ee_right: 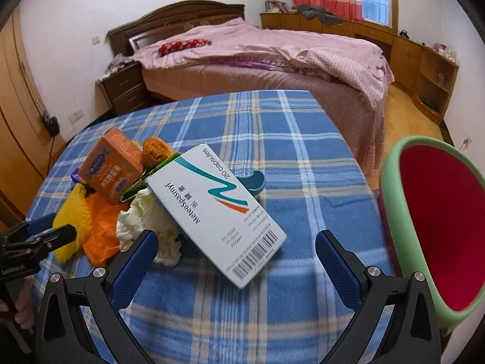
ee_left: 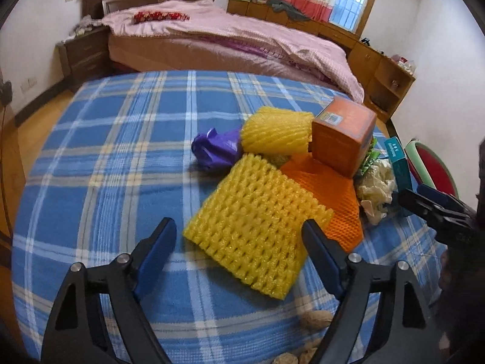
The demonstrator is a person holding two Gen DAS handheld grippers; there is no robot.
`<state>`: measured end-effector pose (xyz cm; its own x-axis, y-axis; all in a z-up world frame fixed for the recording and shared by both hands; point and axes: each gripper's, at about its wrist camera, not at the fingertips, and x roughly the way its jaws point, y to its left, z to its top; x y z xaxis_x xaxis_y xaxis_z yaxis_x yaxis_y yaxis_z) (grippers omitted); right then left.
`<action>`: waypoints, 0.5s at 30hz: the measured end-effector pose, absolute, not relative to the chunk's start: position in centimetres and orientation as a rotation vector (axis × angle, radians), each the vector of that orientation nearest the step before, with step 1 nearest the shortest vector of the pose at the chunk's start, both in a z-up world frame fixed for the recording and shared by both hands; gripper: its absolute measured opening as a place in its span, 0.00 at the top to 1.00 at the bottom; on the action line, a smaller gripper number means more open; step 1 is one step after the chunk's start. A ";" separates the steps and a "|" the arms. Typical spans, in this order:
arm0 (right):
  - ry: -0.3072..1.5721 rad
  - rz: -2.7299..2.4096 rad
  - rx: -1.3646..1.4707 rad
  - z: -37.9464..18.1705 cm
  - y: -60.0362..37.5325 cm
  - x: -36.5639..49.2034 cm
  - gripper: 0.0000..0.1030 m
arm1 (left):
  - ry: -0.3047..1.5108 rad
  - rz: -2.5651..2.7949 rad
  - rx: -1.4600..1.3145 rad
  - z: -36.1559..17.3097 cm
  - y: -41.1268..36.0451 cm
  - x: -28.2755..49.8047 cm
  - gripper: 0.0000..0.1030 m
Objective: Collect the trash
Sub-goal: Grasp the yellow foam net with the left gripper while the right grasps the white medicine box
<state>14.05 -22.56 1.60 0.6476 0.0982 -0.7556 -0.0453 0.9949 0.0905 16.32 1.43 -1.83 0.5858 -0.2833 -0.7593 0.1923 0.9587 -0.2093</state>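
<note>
A pile of trash lies on the blue plaid table [ee_left: 115, 157]. In the left wrist view my left gripper [ee_left: 239, 236] is open, its fingers on either side of a yellow foam net [ee_left: 254, 227]. Behind it lie an orange net [ee_left: 330, 194], a second yellow net [ee_left: 275, 133], a purple bag [ee_left: 216, 148], an orange box [ee_left: 342, 139] and crumpled white paper [ee_left: 376, 188]. In the right wrist view my right gripper [ee_right: 236, 245] is open just short of a white medicine box [ee_right: 218, 209] that leans on the paper [ee_right: 145, 221]. The orange box [ee_right: 112, 166] lies to the left.
A green bin with a red inside [ee_right: 439, 224] stands at the table's right edge. Walnut-like bits [ee_left: 315, 318] lie near the front edge. A bed with a pink cover [ee_left: 230, 42] and wooden cabinets [ee_left: 379, 66] are behind the table.
</note>
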 end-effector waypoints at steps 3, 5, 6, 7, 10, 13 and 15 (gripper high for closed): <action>0.886 0.099 0.052 1.3 -22.5 14.7 0.00 | 0.894 -0.289 -0.092 -1.8 1.1 16.3 0.21; 0.896 0.106 0.065 1.2 -22.6 15.1 0.06 | 0.886 -0.299 -0.080 -1.8 0.9 16.3 0.30; 0.902 0.117 0.076 1.1 -22.6 15.3 0.13 | 0.882 -0.309 -0.079 -1.7 0.7 16.2 0.33; 0.911 0.132 0.090 0.9 -22.6 15.4 0.24 | 0.881 -0.318 -0.079 -1.7 0.7 16.2 0.39; 0.914 0.140 0.095 0.9 -22.5 15.4 0.38 | 0.881 -0.358 -0.086 -1.7 0.4 15.9 0.57; 0.913 0.162 0.115 1.0 -22.4 15.0 0.44 | 0.880 -0.387 -0.096 -1.4 0.2 15.5 0.70; 0.903 0.171 0.125 1.2 -22.3 14.4 0.44 | 0.865 -0.380 -0.091 -0.8 0.1 14.9 0.73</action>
<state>14.41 -22.33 1.22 0.6072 0.1997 -0.7691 -0.0947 0.9792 0.1796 14.92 0.11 -0.80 0.5864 -0.3618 -0.7247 0.2888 0.9293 -0.2302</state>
